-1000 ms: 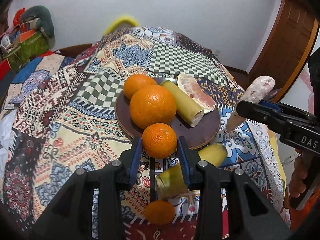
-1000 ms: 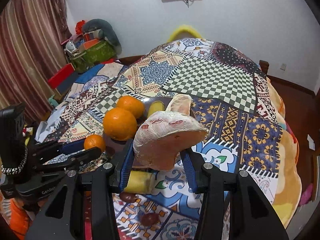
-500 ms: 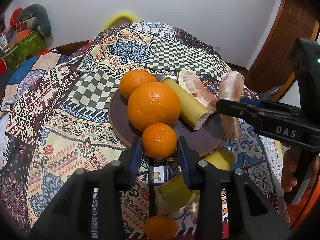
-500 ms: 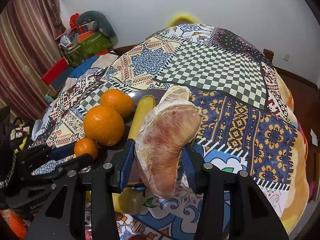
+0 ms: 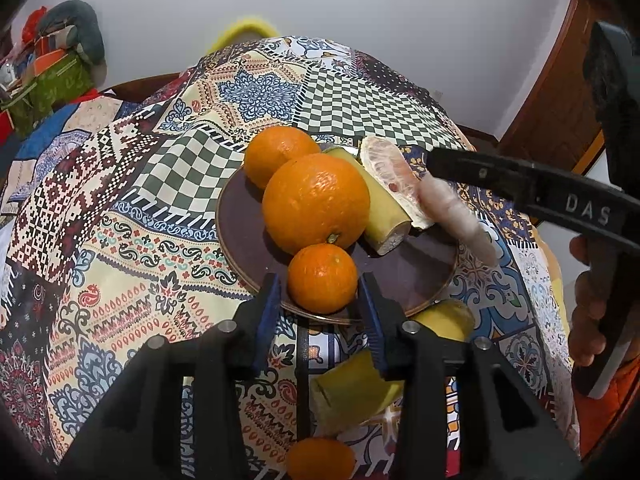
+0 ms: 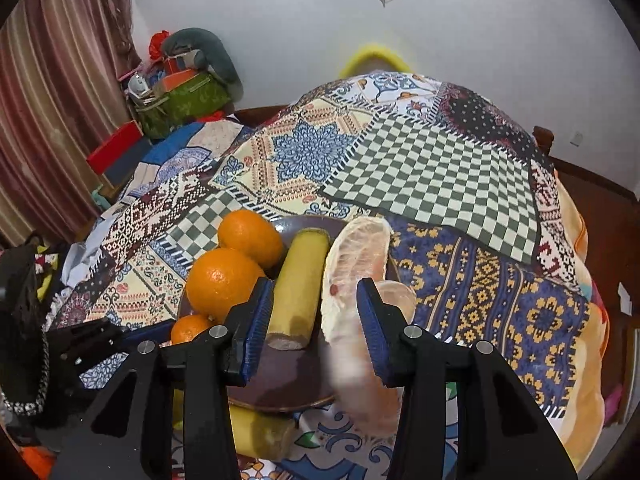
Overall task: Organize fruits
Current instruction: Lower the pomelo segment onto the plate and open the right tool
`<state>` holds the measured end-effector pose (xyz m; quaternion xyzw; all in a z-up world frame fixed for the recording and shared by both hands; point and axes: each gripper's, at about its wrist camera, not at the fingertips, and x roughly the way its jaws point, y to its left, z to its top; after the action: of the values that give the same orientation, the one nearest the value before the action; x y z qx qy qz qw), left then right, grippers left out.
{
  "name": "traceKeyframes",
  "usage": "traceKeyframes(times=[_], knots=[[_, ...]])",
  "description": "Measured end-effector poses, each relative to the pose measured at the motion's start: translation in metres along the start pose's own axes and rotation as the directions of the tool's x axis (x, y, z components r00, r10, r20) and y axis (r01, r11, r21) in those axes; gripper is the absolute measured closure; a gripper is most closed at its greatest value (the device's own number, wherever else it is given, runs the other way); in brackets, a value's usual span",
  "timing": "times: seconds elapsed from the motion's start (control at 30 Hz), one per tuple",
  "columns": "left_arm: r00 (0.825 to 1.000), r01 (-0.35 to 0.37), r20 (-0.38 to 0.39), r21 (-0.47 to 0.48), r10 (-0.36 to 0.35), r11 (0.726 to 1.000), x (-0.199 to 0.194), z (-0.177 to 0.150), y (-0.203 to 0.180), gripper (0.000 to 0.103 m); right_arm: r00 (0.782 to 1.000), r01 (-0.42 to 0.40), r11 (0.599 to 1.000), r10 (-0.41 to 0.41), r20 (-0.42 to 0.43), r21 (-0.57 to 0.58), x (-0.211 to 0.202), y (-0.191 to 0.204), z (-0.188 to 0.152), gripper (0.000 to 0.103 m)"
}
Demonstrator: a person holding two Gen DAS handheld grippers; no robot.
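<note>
a: patchwork quilt (image 5: 120,240) covers the whole surface, with a white wall (image 5: 360,20) at the far end. where's the fruit?

b: mostly on a dark round plate (image 5: 240,232) in the middle of the quilt. a big orange (image 5: 316,202) sits at its centre, a far orange (image 5: 276,156) touches it from behind, and a small orange (image 5: 322,278) rests on the near rim.

a: and right of those?

b: a banana (image 5: 384,212) lies just right of the big orange, cut end toward the near side. a peeled segment (image 5: 386,172) lies against its right side.

a: what's the left gripper (image 5: 319,284) doing?

b: its fingers stand either side of the small orange, a thin gap showing on each side. its jaws have just been opening, with the orange between them and not pressed.

a: the right gripper (image 6: 313,286)?

b: it's over the plate's right side, a hand (image 5: 588,320) on its handle. its fingers are apart, and its jaws have just been closing a little. a blurred segment (image 5: 456,220) hangs against its right finger, over the plate's right edge. the left finger is clear of it, so it isn't clamped.

a: anything off the plate?

b: a second banana (image 5: 352,392) lies on the quilt just near of the plate, under the left gripper. a near orange (image 5: 320,458) sits nearer again, at the bottom of the left view.
</note>
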<state>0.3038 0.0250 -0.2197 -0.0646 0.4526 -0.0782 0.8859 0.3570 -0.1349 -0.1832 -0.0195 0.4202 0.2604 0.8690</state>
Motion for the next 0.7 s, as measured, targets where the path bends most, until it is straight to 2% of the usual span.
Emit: traceKeyframes(times=[0.1,0.3,0.43,0.53,0.7], knots=[[1.000,0.000,0.004,-0.006,0.000,1.000,-0.002,-0.001,0.001,0.052,1.000,-0.002,1.000,0.002,-0.004,0.001,-0.001,-0.001,-0.004,0.063],[1.000,0.000,0.002,-0.007,0.000,1.000,-0.007,-0.003,-0.001,0.051,1.000,0.006,1.000,-0.006,0.009,0.011,-0.016,-0.007,-0.013,0.062],[1.000,0.003,0.010,0.000,-0.003,1.000,-0.015,-0.004,-0.003,0.049,0.999,0.042,0.999,-0.043,0.007,0.017,-0.023,-0.020,-0.024,0.054],[1.000,-0.006,0.026,0.002,0.006,1.000,-0.022,-0.005,-0.004,0.046,0.997,0.073,0.997,-0.072,-0.037,0.029,-0.018,-0.035,-0.038,0.051],[0.999,-0.012,0.031,-0.011,0.012,1.000,-0.025,-0.005,-0.001,0.046,0.994,0.062,0.996,-0.055,-0.098,0.069,0.000,-0.049,-0.050,0.051]])
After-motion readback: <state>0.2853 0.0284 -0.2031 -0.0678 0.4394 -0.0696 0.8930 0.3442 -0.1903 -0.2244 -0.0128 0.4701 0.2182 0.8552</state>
